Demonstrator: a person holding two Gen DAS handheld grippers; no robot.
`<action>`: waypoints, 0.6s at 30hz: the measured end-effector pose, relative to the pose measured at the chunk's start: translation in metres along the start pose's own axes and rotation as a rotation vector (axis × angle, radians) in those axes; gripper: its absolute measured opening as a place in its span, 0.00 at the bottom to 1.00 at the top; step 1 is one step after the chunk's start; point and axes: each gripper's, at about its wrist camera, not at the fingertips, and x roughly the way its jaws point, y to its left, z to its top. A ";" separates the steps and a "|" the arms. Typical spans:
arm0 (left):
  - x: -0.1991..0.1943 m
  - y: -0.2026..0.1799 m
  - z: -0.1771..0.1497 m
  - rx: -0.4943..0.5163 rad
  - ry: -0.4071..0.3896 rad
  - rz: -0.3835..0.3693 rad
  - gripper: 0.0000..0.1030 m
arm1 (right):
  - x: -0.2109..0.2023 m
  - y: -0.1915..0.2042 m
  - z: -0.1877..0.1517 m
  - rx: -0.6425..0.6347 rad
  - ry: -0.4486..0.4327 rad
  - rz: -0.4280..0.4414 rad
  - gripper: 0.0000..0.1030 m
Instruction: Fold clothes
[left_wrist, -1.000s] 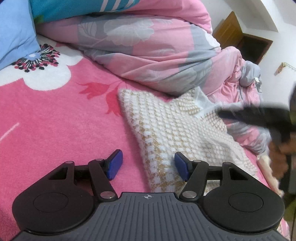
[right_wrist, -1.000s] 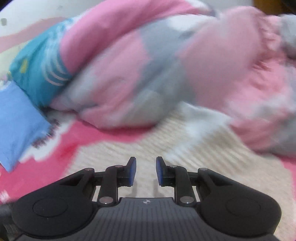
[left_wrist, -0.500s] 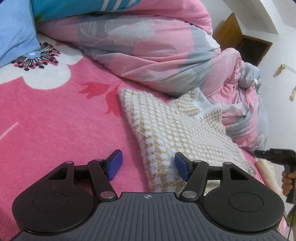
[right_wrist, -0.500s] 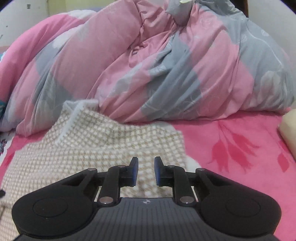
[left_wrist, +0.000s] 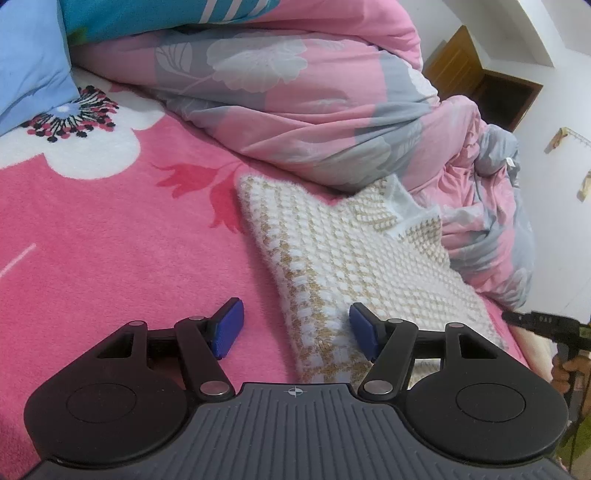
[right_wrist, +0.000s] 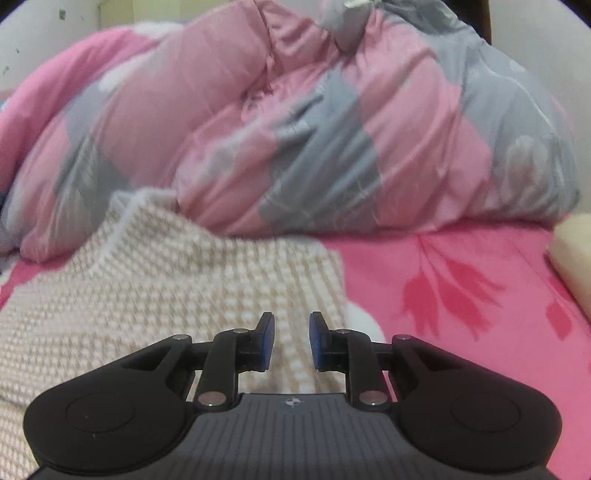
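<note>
Two grippers over the bed, neither one holding anything. The left gripper (left_wrist: 295, 328) hangs with its blue pads spread wide, and the near edge of the cream-and-tan knit sweater (left_wrist: 354, 266) lies between them, not pinched. The sweater lies flat on the pink blanket (left_wrist: 110, 236), its far corner up against the heaped pink-and-grey duvet (left_wrist: 295, 110) beyond the fingertips. The right gripper (right_wrist: 291, 341) has its pads parted by a narrow gap, hovering above the knit's right edge; blurry view, so contact is hard to call. Blue pillow (left_wrist: 29, 59) far left.
</note>
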 end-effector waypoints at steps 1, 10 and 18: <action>0.000 0.000 0.000 0.000 0.000 0.000 0.62 | 0.006 0.001 0.004 0.000 -0.004 0.008 0.20; 0.000 0.000 0.000 -0.002 0.000 -0.004 0.62 | 0.064 -0.003 0.005 0.033 0.105 -0.031 0.22; -0.001 0.000 0.000 -0.001 0.001 -0.003 0.62 | 0.069 0.038 0.013 -0.054 0.057 0.029 0.23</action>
